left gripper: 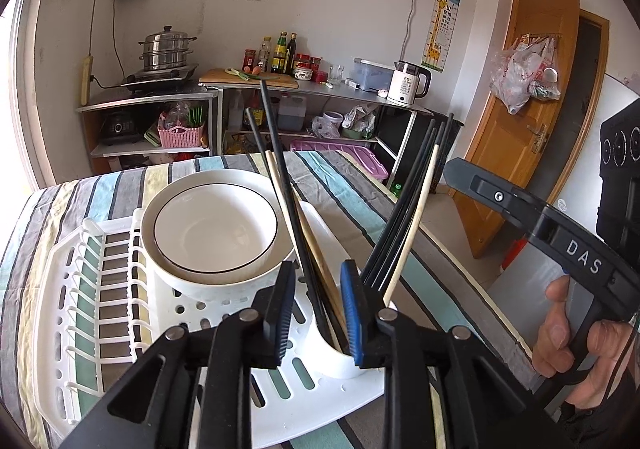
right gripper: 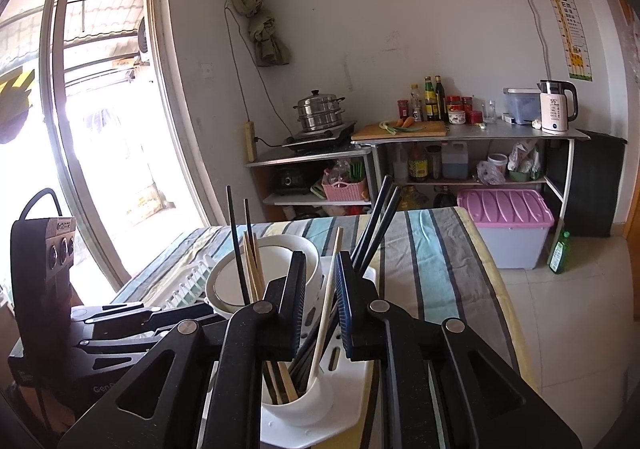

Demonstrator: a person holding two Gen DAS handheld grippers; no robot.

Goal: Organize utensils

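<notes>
the left gripper [left gripper: 316, 301] hangs just over the white plastic utensil cup [left gripper: 340, 361] at the corner of the white slotted plastic drying rack [left gripper: 100, 289]. its jaws stand apart, and the first bundle of black and pale wooden chopsticks [left gripper: 304, 245] rises between them with a gap on either side, so it is released, not gripped. the right gripper [right gripper: 320, 301] sits over the same cup [right gripper: 298, 401], jaws likewise parted; one pale wooden chopstick [right gripper: 326, 309] passes between the pads without being pressed, and the second bundle of black chopsticks [right gripper: 374, 233] leans out past its right pad. both bundles stand with their lower ends in the cup, fanning outward. beyond the left gripper's left pad, white bowls with a thin black rim line [left gripper: 216, 229] are nested on the rack.

the sticks look light, stiff and thin; the black ones are probably smooth and apt to slip or twist. i judge a hold across the middle of a bundle, pads square to the shafts, safest, since a pinch near the tips would let them scissor apart.
</notes>
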